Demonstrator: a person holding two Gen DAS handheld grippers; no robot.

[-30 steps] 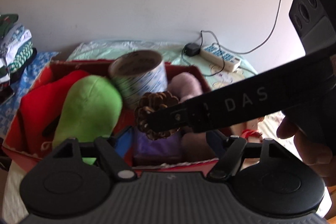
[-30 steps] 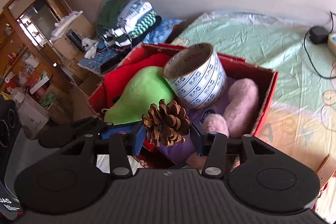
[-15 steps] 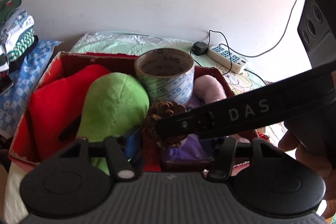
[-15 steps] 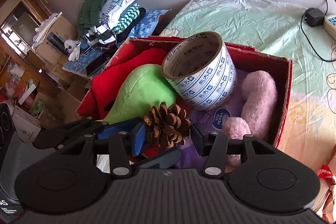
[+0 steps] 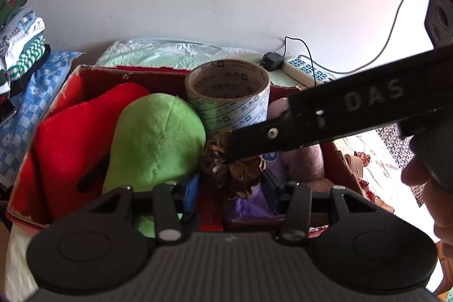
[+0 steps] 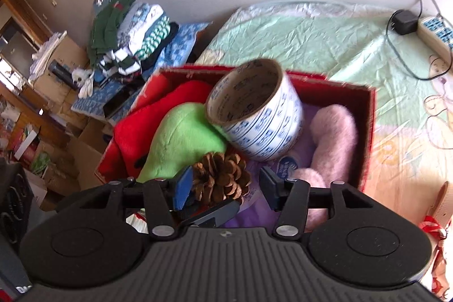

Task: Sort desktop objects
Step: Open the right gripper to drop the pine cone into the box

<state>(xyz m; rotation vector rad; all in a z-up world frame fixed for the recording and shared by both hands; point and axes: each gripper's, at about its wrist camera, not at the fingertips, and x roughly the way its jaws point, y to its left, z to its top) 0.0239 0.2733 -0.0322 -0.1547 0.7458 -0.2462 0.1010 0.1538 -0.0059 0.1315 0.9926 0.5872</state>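
Note:
A brown pine cone [image 6: 220, 179] lies in the red box [image 6: 368, 132], between the fingers of my right gripper [image 6: 223, 188], whose jaws stand apart around it. The right finger shows a gap to the cone. In the left wrist view the cone [image 5: 226, 171] sits under the right gripper's black finger [image 5: 283, 129]. My left gripper [image 5: 230, 194] is open and empty just in front of the box [image 5: 70, 81]. The box holds a green plush [image 6: 181, 143], a red plush [image 6: 141, 126], a tape roll [image 6: 254, 115] and a pink plush [image 6: 331, 137].
A white power strip [image 5: 305, 71] with a black adapter lies behind the box on the green sheet [image 6: 297, 33]. Folded clothes [image 6: 130, 33] are stacked at the left. Cardboard boxes and shelves [image 6: 34, 109] stand at the far left.
The right gripper has lowered the pine cone into the box and its jaws have opened. The left gripper has drawn back and up slightly.

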